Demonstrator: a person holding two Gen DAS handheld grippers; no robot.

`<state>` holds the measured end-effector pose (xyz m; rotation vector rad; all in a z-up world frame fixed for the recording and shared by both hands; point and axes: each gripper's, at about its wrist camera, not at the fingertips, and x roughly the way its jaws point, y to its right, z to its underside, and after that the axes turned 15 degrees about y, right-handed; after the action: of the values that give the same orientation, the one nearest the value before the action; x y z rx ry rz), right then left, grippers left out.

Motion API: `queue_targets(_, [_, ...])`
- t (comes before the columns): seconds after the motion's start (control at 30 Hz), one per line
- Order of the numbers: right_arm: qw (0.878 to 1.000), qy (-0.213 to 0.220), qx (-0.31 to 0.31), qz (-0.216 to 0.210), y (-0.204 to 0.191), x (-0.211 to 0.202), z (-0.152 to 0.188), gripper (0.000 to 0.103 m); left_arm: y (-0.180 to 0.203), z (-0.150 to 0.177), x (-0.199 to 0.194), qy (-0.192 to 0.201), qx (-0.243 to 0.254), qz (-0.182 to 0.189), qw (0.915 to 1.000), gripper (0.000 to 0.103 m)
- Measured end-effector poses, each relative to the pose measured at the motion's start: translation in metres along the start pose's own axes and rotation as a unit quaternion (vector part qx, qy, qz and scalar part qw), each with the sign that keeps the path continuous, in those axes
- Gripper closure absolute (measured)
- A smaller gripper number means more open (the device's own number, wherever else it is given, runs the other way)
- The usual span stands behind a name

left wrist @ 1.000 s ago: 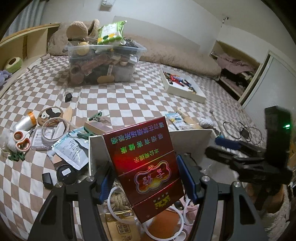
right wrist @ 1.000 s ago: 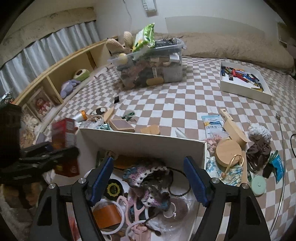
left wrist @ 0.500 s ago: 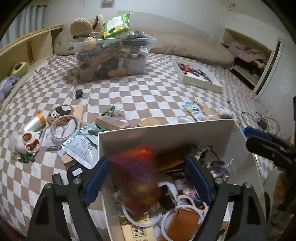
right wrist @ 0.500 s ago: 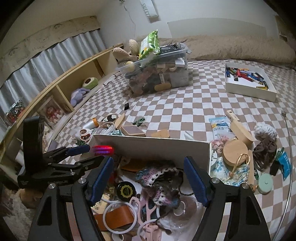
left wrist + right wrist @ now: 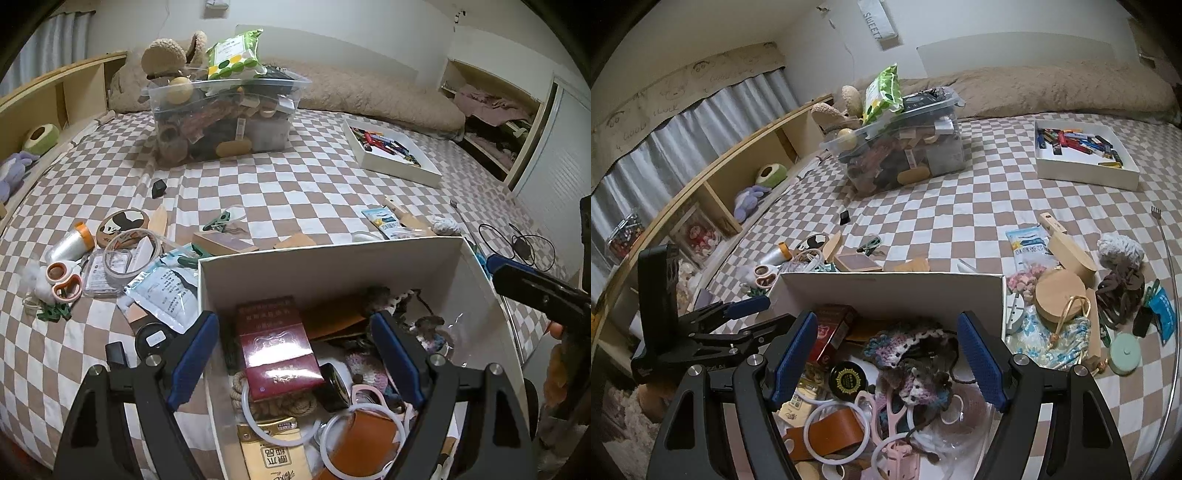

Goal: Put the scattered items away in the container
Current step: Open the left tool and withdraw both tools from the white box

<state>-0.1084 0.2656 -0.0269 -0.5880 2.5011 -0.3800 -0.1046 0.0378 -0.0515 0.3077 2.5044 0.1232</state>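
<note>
The red cigarette carton (image 5: pixel 277 347) lies released inside the white box (image 5: pixel 332 266). The left gripper (image 5: pixel 295 354) hangs over it with jaws apart and empty, as is the right gripper (image 5: pixel 886 354). Next likely: fetching bedspread clutter such as the scissors (image 5: pixel 62 280).

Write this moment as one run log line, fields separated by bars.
left gripper: open, just released | red box: lying in white box | right gripper: open, empty | bed: items remain

Left gripper (image 5: pixel 293 360) over white box (image 5: pixel 332 266), jaws just opened wide, nothing pinched. Red carton (image 5: pixel 277 347) lying loose in box atop rope and rings. Right gripper (image 5: pixel 532 284) at right edge.
</note>
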Motion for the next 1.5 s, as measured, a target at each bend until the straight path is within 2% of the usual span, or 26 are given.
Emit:
queue_targets(0.23, [1.000,0.005,-0.002,0.000,-0.002,-0.004,0.000,0.025,-0.001,-0.002,-0.009,0.008,-0.002,-0.001,1.0000,0.017])
queue_targets(0.27, [1.000,0.006,-0.002,0.000,-0.003,-0.005,0.001,0.025,0.000,-0.002,-0.011,0.011,0.000,0.000,0.9999,0.015])
queue_targets(0.33, [1.000,0.008,-0.002,-0.001,-0.005,-0.007,0.000,0.025,0.002,-0.002,-0.016,0.020,0.006,0.002,0.9998,0.005])
queue_targets(0.53, [1.000,0.011,-0.006,0.001,-0.009,-0.013,0.001,0.025,0.002,-0.004,-0.028,0.036,0.004,0.001,0.9994,0.000])
queue_targets(0.7, [1.000,0.011,-0.011,0.005,-0.012,-0.015,0.002,0.025,0.001,-0.006,-0.038,0.050,0.000,0.002,0.9988,0.000])
queue_targets(0.83, [1.000,0.014,-0.019,0.017,-0.015,-0.018,0.004,0.024,0.003,-0.007,-0.042,0.047,0.006,0.002,0.9989,0.000])
queue_targets(0.87, [0.999,0.015,-0.021,0.019,-0.016,-0.019,0.004,0.023,0.004,-0.007,-0.043,0.047,0.007,0.001,0.9989,0.000])
queue_targets(0.93, [0.999,0.017,-0.029,0.027,-0.018,-0.020,0.005,0.009,0.005,-0.007,-0.045,0.048,0.008,0.001,0.9988,0.000])
queue_targets(1.1, [0.997,0.026,-0.051,0.046,-0.024,-0.023,0.008,0.000,0.006,-0.006,-0.049,0.052,0.009,0.001,0.9986,0.000])
queue_targets(1.5, [0.996,0.024,-0.062,0.055,-0.028,-0.024,0.009,0.000,0.006,-0.008,-0.058,0.058,0.011,0.002,0.9982,0.000])
